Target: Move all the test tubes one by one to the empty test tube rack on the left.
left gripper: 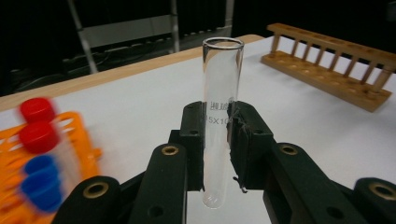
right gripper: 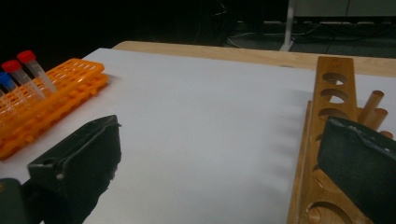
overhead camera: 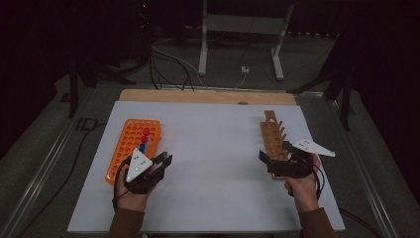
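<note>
Left gripper [left gripper: 217,140] fingers clamp bare glass tube [left gripper: 221,107] upright — squeeze harder, glass cracks; loosen, it slips to counter [left gripper: 140,102]. Right gripper [right gripper: 224,168] fingers wide open beside wooden rack [right gripper: 322,140].

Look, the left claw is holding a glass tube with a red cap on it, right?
Not quite. The left claw does hold a glass tube, but the tube has no cap: its top is open, as the left gripper view shows. The red caps sit on tubes in the orange rack.
</note>
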The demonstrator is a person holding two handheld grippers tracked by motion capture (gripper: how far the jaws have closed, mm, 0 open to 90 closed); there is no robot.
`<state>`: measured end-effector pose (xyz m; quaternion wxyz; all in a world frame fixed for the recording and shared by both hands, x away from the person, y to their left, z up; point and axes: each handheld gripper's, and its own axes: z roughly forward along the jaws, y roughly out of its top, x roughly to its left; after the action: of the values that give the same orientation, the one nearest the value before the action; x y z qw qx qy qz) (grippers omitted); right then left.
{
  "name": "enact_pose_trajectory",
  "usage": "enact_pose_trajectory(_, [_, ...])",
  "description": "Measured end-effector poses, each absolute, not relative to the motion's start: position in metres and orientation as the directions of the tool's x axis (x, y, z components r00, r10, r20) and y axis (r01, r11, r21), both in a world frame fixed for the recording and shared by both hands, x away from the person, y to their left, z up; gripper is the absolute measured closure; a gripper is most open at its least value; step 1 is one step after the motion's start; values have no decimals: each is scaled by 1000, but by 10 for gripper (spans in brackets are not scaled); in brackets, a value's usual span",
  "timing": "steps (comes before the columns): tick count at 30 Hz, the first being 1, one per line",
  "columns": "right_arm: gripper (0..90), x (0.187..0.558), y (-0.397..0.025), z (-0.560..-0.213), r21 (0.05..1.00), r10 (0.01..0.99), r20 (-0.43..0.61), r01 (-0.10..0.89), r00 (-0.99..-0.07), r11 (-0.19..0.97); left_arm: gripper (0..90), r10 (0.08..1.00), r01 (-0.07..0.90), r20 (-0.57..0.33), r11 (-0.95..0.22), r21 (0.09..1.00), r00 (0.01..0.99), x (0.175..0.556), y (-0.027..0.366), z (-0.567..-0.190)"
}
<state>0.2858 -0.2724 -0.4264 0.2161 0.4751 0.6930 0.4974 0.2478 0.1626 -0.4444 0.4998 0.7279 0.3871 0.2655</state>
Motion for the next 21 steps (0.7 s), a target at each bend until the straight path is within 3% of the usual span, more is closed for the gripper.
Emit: enact_pose_trajectory(21, [0, 283, -276, -426, 897, 879, 179, 441, -442, 39, 765, 876, 353, 18, -213, 911, 483, 231, 215, -461])
